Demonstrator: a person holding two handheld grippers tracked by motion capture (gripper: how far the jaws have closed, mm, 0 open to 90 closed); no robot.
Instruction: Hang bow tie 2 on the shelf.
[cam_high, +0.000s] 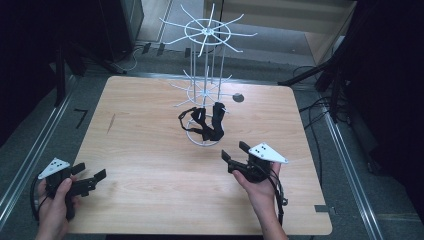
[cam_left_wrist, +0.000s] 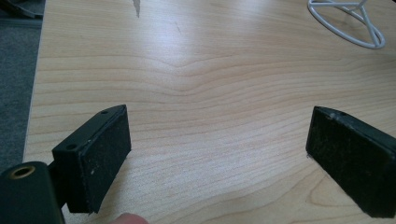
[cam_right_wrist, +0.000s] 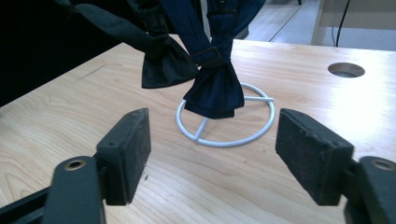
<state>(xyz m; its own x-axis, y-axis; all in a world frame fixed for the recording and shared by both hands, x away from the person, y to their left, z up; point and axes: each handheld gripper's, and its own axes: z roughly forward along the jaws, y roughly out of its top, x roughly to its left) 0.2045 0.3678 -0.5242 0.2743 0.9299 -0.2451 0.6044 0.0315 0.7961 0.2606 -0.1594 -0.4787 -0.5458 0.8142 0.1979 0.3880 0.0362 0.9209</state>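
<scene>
At the desk's (cam_high: 150, 165) near left corner we hold the left tongs (cam_high: 95, 176) low over bare wood, jaws spread wide with nothing between them; the left gripper view confirms this, with plain grain running between the two pads (cam_left_wrist: 105, 154).

Moving right, the white wire rack (cam_high: 205, 90) stands at the middle of the desk toward the far edge, its ring base (cam_right_wrist: 224, 140) flat on the wood. Two dark bow ties hang from its lower arms: the black bow tie (cam_right_wrist: 166, 63) on the left, the navy bow tie (cam_right_wrist: 215, 91) beside it, their wings touching or nearly so, the navy one dangling just above the ring.

Further right, toward the near right part of the desk, our right tongs (cam_high: 232, 151) point at the rack, also wide open and empty, near the ties but not touching.

We judge the risks to be these: closing on both ties at once, since they hang so close; catching a strap on a wire arm while pulling; or tipping the light rack, because nothing steadies it while the left tongs sit well apart from it.
</scene>
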